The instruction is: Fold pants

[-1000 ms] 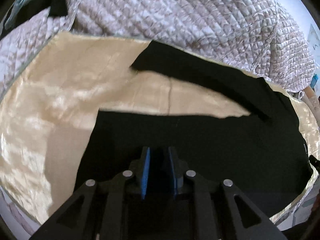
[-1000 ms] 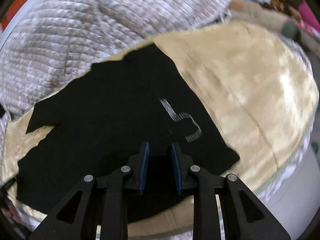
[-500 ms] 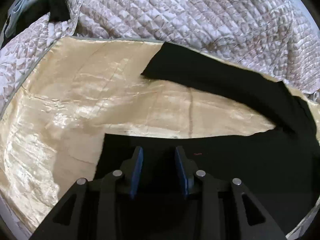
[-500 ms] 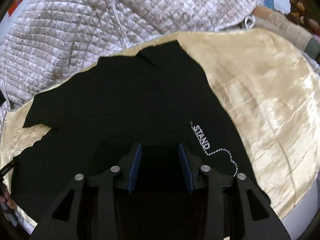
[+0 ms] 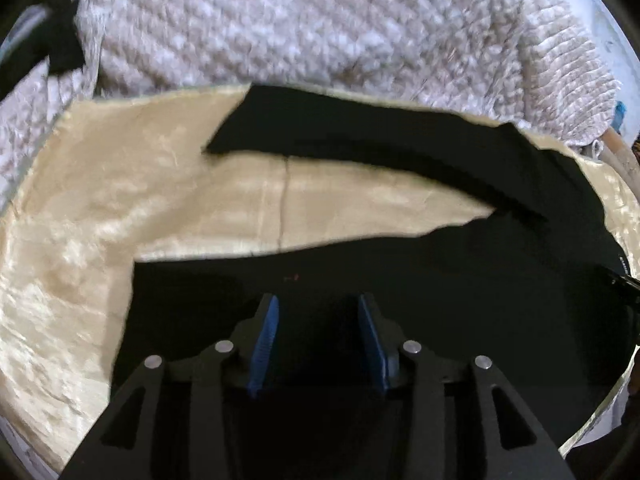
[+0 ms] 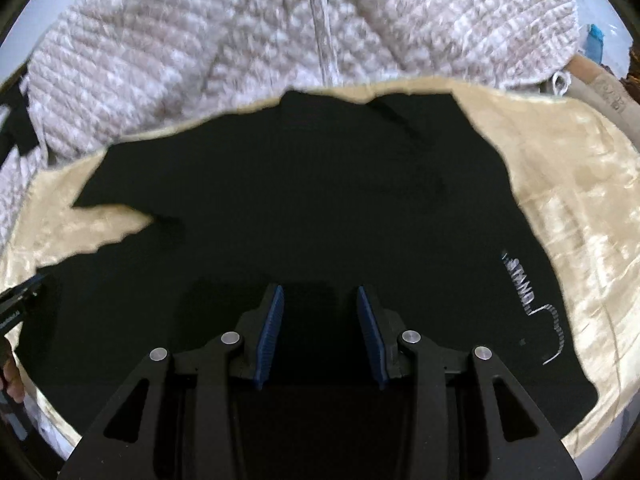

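Black pants (image 5: 420,272) lie spread flat on a shiny cream satin sheet (image 5: 80,240), which covers the surface in front of a bunched white quilted blanket (image 5: 320,28). In the left wrist view the two legs fork apart: one runs along the sheet's far edge, just below the blanket, and the other lies along the near edge, with a wedge of bare satin between them. The left gripper (image 5: 318,332) hangs over the near leg close to its hem, its blue-padded jaws apart with nothing between them; whether the fingertips touch the cloth cannot be told. In the right wrist view the pants (image 6: 300,200) fill the middle of the sheet (image 6: 580,208), the waist end toward the sheet's right side, where white printed lettering (image 6: 524,288) and a curling line mark the fabric. The right gripper (image 6: 320,328) sits over the near edge of that upper part, jaws likewise spread wide and gripping nothing. The blanket (image 6: 200,40) rises behind the far edge.
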Motion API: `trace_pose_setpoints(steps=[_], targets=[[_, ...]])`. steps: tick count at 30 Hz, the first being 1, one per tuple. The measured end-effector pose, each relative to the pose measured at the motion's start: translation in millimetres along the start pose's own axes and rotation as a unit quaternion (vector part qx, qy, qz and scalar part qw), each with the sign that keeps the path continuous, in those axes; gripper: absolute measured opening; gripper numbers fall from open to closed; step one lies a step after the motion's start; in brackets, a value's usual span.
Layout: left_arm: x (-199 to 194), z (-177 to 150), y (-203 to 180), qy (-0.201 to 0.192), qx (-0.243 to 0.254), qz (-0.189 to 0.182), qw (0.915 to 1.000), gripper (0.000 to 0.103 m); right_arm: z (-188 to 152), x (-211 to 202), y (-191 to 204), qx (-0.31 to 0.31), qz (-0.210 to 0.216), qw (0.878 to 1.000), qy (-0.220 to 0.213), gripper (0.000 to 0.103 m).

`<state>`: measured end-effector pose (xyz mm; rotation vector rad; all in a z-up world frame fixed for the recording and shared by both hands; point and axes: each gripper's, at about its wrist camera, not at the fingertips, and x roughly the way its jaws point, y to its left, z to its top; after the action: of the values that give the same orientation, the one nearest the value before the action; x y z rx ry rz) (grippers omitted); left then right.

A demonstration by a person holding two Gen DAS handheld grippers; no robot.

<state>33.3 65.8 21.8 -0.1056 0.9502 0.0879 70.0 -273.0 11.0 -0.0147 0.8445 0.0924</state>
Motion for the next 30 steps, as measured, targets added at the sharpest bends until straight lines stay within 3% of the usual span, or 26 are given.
trace_pose_setpoints(steps=[8,10,15,19,24,30], targets=[[-13.6,-10.8,-5.6,-0.022,0.008,0.002,0.9997,0.048,-5.2,-17.9,10.3,-0.013,0.030,0.999,-0.028,0.041],[-14.7,-15.0,-10.8,-0.022,0.015,-0.008,0.9996,0.048,-7.2,-18.7,18.6,-0.024,0.051,0.998,-0.026,0.049],[-16.4,-22.9,-31.6,-0.031,0.057,-0.025,0.9976,0.049,-12.4,-13.2,50.2,-0.075,0.067,0.995,-0.008,0.050],[-11.9,-26.8,-33.3,-0.029,0.057,-0.024,0.9977,0.054,-16.1,-3.1,63.1,-0.105,0.050,0.993,0.013,0.050],[-13.7,-24.7,-30.5,-0.027,0.042,-0.036,0.9981,0.054,-14.2,-11.4,65.7,-0.110,0.044,0.993,-0.012,0.050],[-12.9,-23.9,-34.4,-0.034,0.047,-0.043,0.9974,0.054,-5.8,-4.2,73.0,-0.109,0.049,0.993,-0.012,0.051]])
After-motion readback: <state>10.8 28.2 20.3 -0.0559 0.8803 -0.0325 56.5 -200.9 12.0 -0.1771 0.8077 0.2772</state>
